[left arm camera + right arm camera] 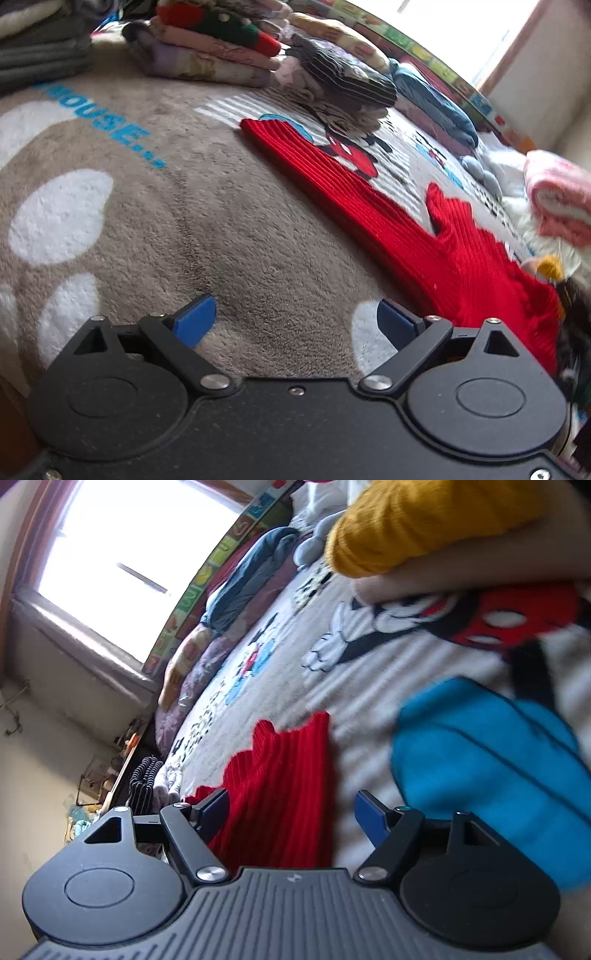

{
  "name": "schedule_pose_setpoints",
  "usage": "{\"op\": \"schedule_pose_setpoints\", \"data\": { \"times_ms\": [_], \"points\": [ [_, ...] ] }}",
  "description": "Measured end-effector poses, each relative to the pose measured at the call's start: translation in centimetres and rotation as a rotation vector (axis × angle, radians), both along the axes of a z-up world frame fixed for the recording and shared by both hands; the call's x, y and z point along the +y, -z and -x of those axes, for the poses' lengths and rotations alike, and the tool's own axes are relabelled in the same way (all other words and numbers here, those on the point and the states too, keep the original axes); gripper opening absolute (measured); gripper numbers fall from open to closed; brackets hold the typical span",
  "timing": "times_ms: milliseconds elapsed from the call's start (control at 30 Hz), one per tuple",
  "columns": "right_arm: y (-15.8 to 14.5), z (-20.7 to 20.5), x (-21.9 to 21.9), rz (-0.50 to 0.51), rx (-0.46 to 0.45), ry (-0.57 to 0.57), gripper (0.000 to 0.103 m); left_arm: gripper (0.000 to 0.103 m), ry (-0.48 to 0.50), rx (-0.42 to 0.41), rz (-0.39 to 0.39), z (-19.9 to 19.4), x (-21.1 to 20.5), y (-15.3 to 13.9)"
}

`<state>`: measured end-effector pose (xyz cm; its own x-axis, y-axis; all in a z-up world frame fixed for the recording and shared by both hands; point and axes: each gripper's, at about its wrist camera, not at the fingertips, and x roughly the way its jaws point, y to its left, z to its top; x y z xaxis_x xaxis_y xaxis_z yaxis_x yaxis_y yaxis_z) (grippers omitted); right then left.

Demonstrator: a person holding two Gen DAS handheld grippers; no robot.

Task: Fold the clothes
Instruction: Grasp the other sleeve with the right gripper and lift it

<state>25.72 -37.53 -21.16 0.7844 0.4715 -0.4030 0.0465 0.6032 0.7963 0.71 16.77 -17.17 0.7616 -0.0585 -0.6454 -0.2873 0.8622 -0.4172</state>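
A red ribbed sweater (369, 206) lies stretched out flat on a grey cartoon-print blanket (184, 229), running from the middle to the lower right. My left gripper (295, 306) is open above bare blanket just left of the sweater, with nothing between its blue pads. In the right wrist view the sweater's scalloped edge (280, 775) lies below my right gripper (291, 797). Its jaws stand apart; the left finger (216, 808) hovers over the red knit and no pad presses on it. A person's forearm in a mustard sleeve (424, 520) crosses the top of that view.
Stacks of folded clothes (207, 48) and a striped folded pile (343, 85) sit at the far side of the bed, with grey folded items (40, 55) at far left. A pink knit (557, 199) lies at right. A window (129, 554) is beyond the bed.
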Motion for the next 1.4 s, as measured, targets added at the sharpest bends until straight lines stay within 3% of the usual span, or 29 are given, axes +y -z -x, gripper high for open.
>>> {"op": "schedule_pose_setpoints", "data": {
  "times_ms": [100,167,233,333,967,1400],
  "points": [
    [0.1,-1.4,0.0,0.006,-0.007,-0.008,0.068,0.096,0.005,-0.002,-0.005,-0.1,0.0,0.2],
    [0.4,-1.9,0.1,-0.002,-0.006,-0.012,0.051,0.098,0.006,-0.003,-0.002,-0.2,0.0,0.2],
    [0.6,-2.1,0.2,-0.009,-0.005,-0.017,0.024,0.098,0.007,-0.002,-0.006,-0.2,0.0,0.3],
    [0.3,-1.1,0.2,-0.009,-0.038,-0.002,0.013,0.098,0.007,-0.003,-0.008,-0.2,-0.1,0.3],
    [-6.8,8.1,-4.5,0.008,-0.252,0.147,0.011,0.099,0.01,-0.058,-0.015,0.7,-0.3,0.8],
    [-6.7,13.7,-8.8,-0.048,-0.304,0.256,0.01,0.099,0.022,-0.067,-0.049,0.8,-0.7,1.0]
  ]
}}
